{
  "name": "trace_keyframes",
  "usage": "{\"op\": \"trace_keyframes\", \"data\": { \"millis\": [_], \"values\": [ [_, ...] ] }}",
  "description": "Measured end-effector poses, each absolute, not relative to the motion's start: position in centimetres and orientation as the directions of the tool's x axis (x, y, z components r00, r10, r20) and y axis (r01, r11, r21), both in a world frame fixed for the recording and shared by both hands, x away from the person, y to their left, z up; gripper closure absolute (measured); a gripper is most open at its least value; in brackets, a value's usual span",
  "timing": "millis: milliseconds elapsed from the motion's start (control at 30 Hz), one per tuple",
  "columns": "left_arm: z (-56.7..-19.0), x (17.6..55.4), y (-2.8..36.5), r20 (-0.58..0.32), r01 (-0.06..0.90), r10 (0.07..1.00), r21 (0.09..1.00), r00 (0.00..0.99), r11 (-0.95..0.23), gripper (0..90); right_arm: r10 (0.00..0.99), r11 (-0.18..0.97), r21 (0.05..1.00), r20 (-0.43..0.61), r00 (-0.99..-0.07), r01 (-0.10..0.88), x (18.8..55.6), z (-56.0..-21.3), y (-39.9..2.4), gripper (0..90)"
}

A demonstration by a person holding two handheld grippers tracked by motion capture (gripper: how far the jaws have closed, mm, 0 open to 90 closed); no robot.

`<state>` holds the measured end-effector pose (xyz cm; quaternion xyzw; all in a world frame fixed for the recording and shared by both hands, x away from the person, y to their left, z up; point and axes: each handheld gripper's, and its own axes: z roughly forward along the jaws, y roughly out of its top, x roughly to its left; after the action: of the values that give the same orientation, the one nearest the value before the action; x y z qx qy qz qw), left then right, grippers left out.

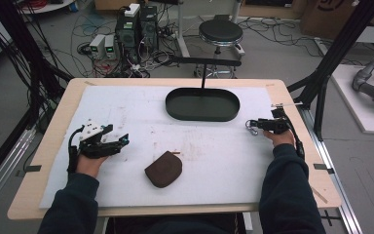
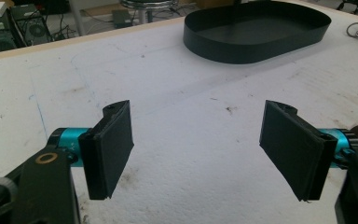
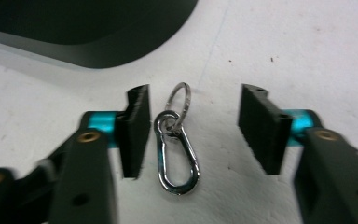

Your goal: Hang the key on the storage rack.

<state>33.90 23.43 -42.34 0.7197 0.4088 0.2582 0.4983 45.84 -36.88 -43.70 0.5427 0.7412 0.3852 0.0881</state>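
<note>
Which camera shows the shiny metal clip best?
The right gripper view: the clip lies big between the open tongs. The high view shows it tiny. The left gripper view catches a far-off bit.

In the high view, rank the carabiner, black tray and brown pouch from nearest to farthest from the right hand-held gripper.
1. Carabiner: at the tips of the right hand-held gripper.
2. Black tray: farther back, toward the table's middle.
3. Brown pouch: near edge, toward the left gripper.
</note>
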Motion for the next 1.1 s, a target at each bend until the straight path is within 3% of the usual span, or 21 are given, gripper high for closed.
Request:
{"op": "trace_keyframes", "data": {
  "millis": [133,200,233,267,467,700,1100],
  "values": [
    [-42.3,33.9,23.4,-0.037,0.333,0.846,0.928,0.532,-0.169,25.6,0.862,0.106,0.686,0.298,-0.411,0.720,46.0,-43.9,-36.3,66.6],
    [-42.3,33.9,23.4,-0.037,0.333,0.846,0.928,0.531,-0.168,25.6,0.865,0.123,0.696,0.274,-0.420,0.707,46.1,-43.9,-35.9,82.2],
    [-42.3,33.9,23.4,-0.037,0.333,0.846,0.928,0.531,-0.168,25.6,0.865,0.123,0.696,0.274,-0.420,0.707,46.1,-43.9,-35.9,82.2],
    [-42.3,33.9,23.4,-0.037,0.332,0.846,0.928,0.532,-0.169,25.6,0.867,0.135,0.699,0.260,-0.425,0.703,46.0,-43.8,-35.6,88.1],
    [-42.4,33.9,23.4,-0.036,0.334,0.847,0.927,0.531,-0.170,25.6,0.858,0.158,0.681,0.265,-0.441,0.715,46.0,-43.7,-35.7,88.1],
    [-42.4,33.9,23.4,-0.039,0.334,0.848,0.928,0.529,-0.166,25.8,0.859,0.221,0.688,0.199,-0.472,0.691,45.7,-43.2,-35.0,90.0],
    [-42.4,34.0,23.2,-0.037,0.335,0.844,0.927,0.535,-0.171,26.1,0.801,0.173,0.820,0.205,-0.562,0.545,45.8,-38.1,-34.1,90.0]
  ]
}}
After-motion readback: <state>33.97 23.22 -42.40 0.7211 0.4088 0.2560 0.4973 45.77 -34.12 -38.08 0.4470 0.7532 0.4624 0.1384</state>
